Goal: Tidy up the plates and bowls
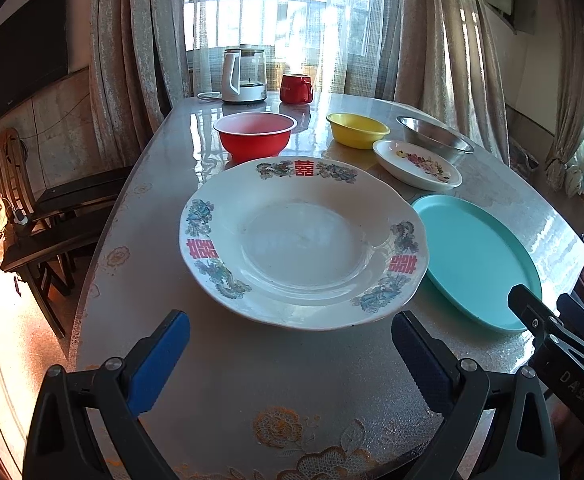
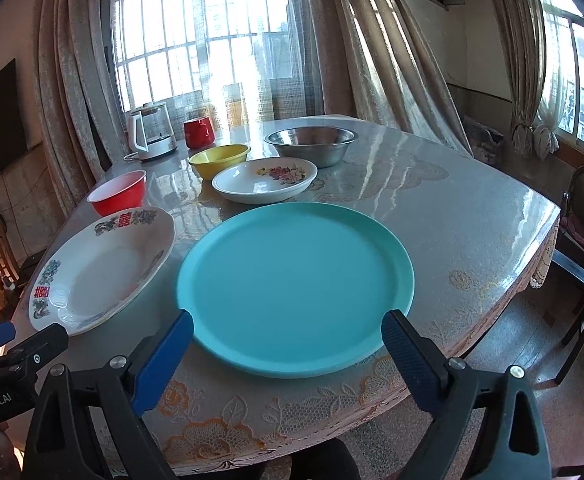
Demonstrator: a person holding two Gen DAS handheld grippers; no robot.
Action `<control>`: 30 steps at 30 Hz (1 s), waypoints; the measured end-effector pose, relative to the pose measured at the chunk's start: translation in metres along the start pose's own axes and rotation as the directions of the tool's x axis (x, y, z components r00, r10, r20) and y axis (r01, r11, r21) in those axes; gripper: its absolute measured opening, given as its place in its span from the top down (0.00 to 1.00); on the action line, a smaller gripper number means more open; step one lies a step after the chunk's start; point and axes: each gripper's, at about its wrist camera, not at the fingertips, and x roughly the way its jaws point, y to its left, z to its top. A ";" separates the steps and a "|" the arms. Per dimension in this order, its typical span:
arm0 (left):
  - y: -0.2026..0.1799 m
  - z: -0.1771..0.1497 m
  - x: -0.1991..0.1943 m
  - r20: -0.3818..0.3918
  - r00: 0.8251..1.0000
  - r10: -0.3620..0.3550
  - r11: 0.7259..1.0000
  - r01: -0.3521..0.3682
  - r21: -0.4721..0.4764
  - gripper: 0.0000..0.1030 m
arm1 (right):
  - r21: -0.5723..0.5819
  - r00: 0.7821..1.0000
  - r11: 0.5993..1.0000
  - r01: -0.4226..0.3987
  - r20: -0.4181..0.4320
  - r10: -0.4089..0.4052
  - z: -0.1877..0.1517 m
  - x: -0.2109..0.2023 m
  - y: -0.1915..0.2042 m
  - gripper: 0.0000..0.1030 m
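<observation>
Plates and bowls sit spread over the bench [image 2: 472,216] — white patterned plate [image 1: 304,240] touching the teal plate [image 2: 296,292] beside it, then steel bowl [image 2: 312,144], floral dish [image 2: 266,180], red bowl [image 1: 254,134] and yellow bowl [image 1: 358,128] farther back. Left gripper [image 1: 290,346] and right gripper [image 2: 288,344] hover with jaws wide — holding nothing.

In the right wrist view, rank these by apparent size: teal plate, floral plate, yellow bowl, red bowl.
1. teal plate, though nearest the camera
2. floral plate
3. yellow bowl and red bowl: look alike, not ranked
</observation>
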 end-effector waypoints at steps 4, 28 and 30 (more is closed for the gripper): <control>0.000 0.000 0.001 -0.001 1.000 0.000 1.000 0.000 0.001 0.01 | 0.002 1.000 1.000 -0.002 -0.009 0.002 -0.001 0.002 0.000 0.07; 0.002 -0.002 0.003 -0.016 1.000 0.011 1.000 -0.011 0.003 0.01 | 0.007 1.000 1.000 -0.002 -0.025 0.002 -0.002 0.005 -0.003 0.07; 0.002 -0.002 0.003 -0.017 1.000 0.011 1.000 -0.011 0.002 0.01 | 0.007 1.000 1.000 -0.004 -0.026 0.004 -0.003 0.005 -0.003 0.07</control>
